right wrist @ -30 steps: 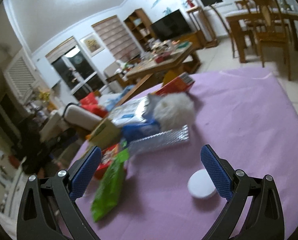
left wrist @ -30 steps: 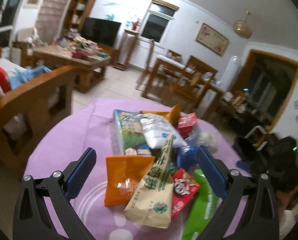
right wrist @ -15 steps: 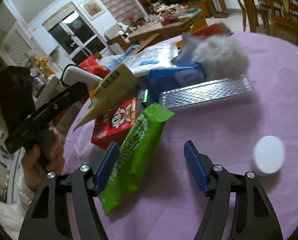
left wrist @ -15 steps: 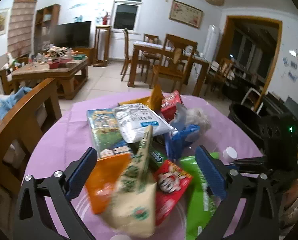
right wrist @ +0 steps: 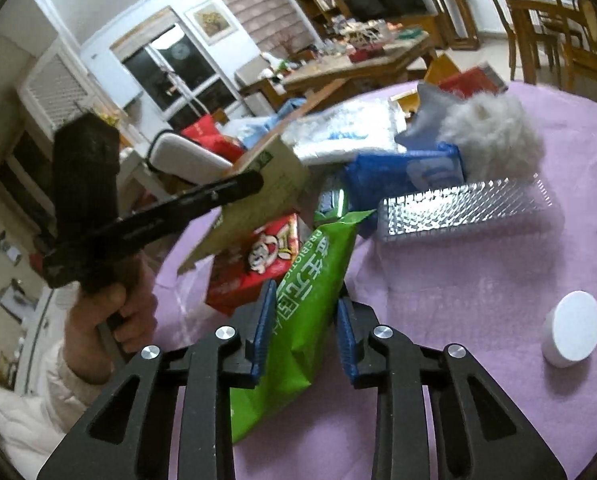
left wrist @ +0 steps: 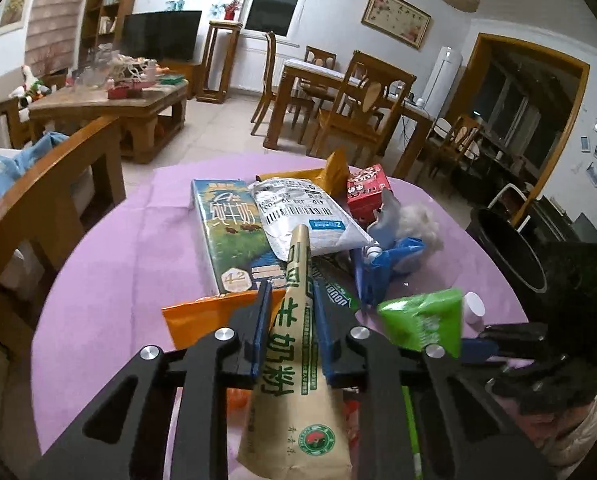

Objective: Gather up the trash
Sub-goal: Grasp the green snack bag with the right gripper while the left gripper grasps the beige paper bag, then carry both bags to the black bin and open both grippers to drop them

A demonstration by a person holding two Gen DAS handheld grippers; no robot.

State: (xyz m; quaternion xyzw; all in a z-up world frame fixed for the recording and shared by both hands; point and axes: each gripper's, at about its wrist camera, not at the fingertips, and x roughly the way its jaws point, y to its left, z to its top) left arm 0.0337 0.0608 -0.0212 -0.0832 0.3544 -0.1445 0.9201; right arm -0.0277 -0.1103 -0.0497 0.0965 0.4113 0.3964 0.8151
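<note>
At the bottom centre of the left wrist view, our left gripper is clamped on a tan paper bag, lifted over the pile of wrappers on the purple surface. At lower centre of the right wrist view, our right gripper pinches a green pouch, with a white cap lying apart at the right edge.

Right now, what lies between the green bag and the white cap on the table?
In the right wrist view, only bare purple tablecloth lies between the green bag and the white cap.
</note>
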